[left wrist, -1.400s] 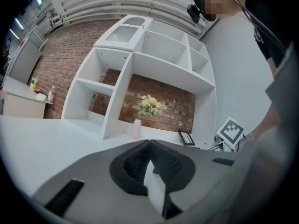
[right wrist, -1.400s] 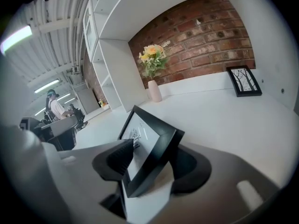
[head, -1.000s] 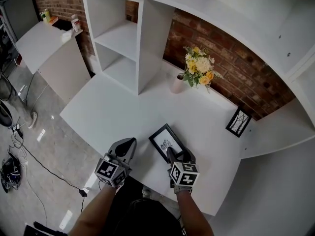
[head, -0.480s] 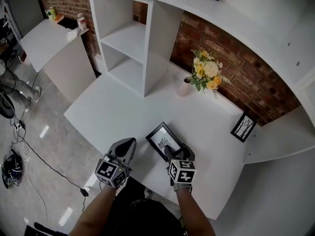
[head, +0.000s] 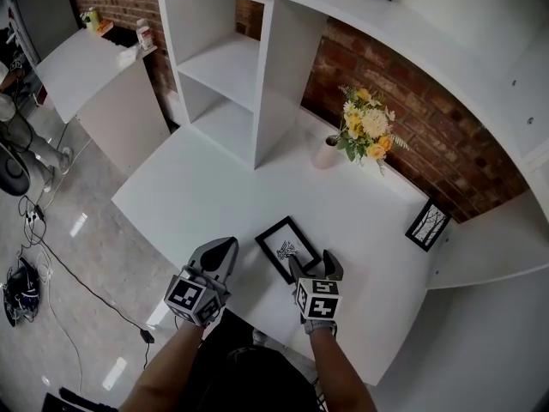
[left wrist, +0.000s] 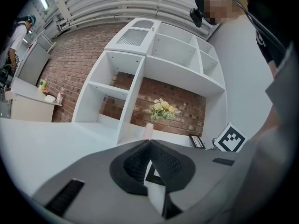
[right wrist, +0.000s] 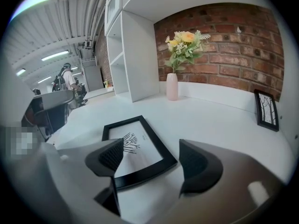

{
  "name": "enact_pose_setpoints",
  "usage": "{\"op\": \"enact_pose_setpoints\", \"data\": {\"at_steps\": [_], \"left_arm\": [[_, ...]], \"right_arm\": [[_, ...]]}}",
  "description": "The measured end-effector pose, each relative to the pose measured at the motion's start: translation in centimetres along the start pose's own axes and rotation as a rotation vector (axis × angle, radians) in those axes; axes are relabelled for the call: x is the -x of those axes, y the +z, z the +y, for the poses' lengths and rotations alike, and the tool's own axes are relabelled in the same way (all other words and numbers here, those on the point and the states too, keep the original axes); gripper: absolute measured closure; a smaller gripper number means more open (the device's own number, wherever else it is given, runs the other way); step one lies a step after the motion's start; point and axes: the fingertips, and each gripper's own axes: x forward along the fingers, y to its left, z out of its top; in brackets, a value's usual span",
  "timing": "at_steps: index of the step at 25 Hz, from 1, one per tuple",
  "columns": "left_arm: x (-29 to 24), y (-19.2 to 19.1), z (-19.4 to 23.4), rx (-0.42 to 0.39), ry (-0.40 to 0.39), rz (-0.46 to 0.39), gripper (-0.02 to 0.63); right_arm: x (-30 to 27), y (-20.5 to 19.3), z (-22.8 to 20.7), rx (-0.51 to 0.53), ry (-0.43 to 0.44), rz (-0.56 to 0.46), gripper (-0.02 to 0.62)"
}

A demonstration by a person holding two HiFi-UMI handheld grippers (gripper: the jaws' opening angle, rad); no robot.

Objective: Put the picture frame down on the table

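A black picture frame (head: 287,248) with a line drawing lies flat on the white table (head: 206,191), near its front edge; in the right gripper view the picture frame (right wrist: 138,149) lies just beyond the jaws. My right gripper (head: 314,267) is open right behind the frame's near corner, its fingers (right wrist: 198,164) apart with nothing held. My left gripper (head: 224,251) hovers to the frame's left, jaws shut together and empty (left wrist: 149,146).
A vase of yellow and white flowers (head: 364,133) stands by the brick wall. A second small framed picture (head: 426,224) leans at the back right. A white shelf unit (head: 232,67) rises at the back left. The table's front edge runs just before the grippers.
The right gripper has opened and drawn back from the frame, which now lies flat on the table. The left gripper has stayed in place.
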Motion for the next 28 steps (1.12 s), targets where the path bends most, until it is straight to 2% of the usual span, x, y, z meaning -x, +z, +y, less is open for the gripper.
{"op": "enact_pose_setpoints", "data": {"at_steps": [10, 13, 19, 22, 28], "left_arm": [[-0.9, -0.9, -0.8, -0.009, -0.041, 0.024, 0.606], [-1.1, -0.8, -1.2, -0.016, -0.052, 0.022, 0.606], [-1.2, -1.0, -1.9, -0.015, -0.063, 0.027, 0.606], [-1.2, -0.8, -2.4, -0.026, -0.067, 0.028, 0.606], [-1.1, -1.3, -3.1, -0.025, -0.075, 0.040, 0.606]], "right_arm": [[0.9, 0.4, -1.2, -0.009, -0.006, -0.029, 0.244], [1.5, 0.4, -1.2, -0.005, 0.001, -0.045, 0.291], [2.9, 0.7, -1.2, 0.014, 0.013, -0.090, 0.444], [3.7, 0.8, -1.3, 0.018, 0.013, -0.110, 0.502], [5.5, 1.5, -1.4, 0.012, 0.029, -0.170, 0.577]]}}
